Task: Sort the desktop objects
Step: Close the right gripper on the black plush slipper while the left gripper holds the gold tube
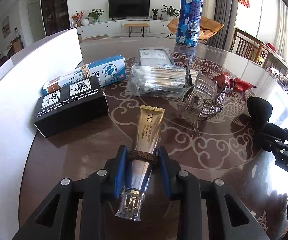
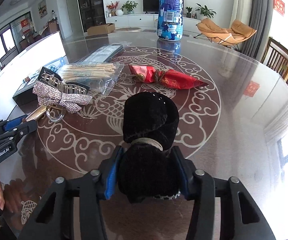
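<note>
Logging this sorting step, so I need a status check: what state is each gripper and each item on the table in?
left gripper: shut on gold tube
right gripper: shut on black fuzzy bundle
hair clip: closed, lying free
red packet: tied, lying flat
blue bottle: upright
swab bag: lying flat

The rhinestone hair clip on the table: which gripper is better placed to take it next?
Neither is free. The left gripper is shut on the gold tube, the right gripper on the black fuzzy bundle. The rhinestone hair clip lies nearer the left, so left, probably, after unloading.
</note>
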The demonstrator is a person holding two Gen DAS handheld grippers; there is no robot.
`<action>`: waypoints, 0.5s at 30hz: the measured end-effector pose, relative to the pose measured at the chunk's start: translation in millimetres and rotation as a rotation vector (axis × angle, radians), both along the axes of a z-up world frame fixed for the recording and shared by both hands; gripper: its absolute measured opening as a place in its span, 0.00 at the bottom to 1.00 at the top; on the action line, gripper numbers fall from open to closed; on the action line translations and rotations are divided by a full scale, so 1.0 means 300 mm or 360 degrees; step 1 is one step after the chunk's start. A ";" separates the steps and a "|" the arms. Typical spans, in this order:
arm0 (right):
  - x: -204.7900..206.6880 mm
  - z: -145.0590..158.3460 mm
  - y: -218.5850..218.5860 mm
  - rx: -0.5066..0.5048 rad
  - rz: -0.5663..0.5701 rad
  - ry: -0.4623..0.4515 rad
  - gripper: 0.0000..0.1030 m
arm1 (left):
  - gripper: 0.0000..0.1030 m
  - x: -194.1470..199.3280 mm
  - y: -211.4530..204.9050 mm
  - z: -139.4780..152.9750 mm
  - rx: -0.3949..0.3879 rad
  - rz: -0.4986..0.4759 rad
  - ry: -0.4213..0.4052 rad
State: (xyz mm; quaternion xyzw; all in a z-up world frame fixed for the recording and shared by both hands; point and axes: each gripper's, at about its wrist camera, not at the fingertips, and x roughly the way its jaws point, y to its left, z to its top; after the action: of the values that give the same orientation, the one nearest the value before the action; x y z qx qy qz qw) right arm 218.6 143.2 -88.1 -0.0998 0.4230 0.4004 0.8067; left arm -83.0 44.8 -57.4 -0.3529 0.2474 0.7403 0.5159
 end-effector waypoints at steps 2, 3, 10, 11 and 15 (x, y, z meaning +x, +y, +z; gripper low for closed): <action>-0.040 0.005 -0.005 0.0010 0.0034 0.0002 0.39 | 0.31 0.000 0.001 0.000 0.0000 0.0000 -0.0001; -0.065 0.010 -0.006 0.0023 0.0066 0.0014 0.39 | 0.31 0.000 0.000 0.000 0.0000 0.0000 -0.0001; -0.193 0.016 0.023 -0.0045 0.0185 -0.0122 0.67 | 0.35 -0.002 0.005 0.003 -0.0001 -0.0010 -0.0001; -0.183 0.013 0.027 -0.0047 0.0185 -0.0113 0.84 | 0.41 0.002 0.006 0.004 0.0001 -0.0026 -0.0002; -0.147 -0.005 0.029 -0.0028 0.0167 -0.0019 0.91 | 0.78 -0.006 -0.008 0.002 0.0001 0.0001 -0.0013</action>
State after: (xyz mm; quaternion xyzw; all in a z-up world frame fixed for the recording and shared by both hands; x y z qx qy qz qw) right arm 174.5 151.8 -89.5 -0.1315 0.4158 0.4378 0.7863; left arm -84.8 42.4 -56.8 -0.3560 0.2449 0.7392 0.5167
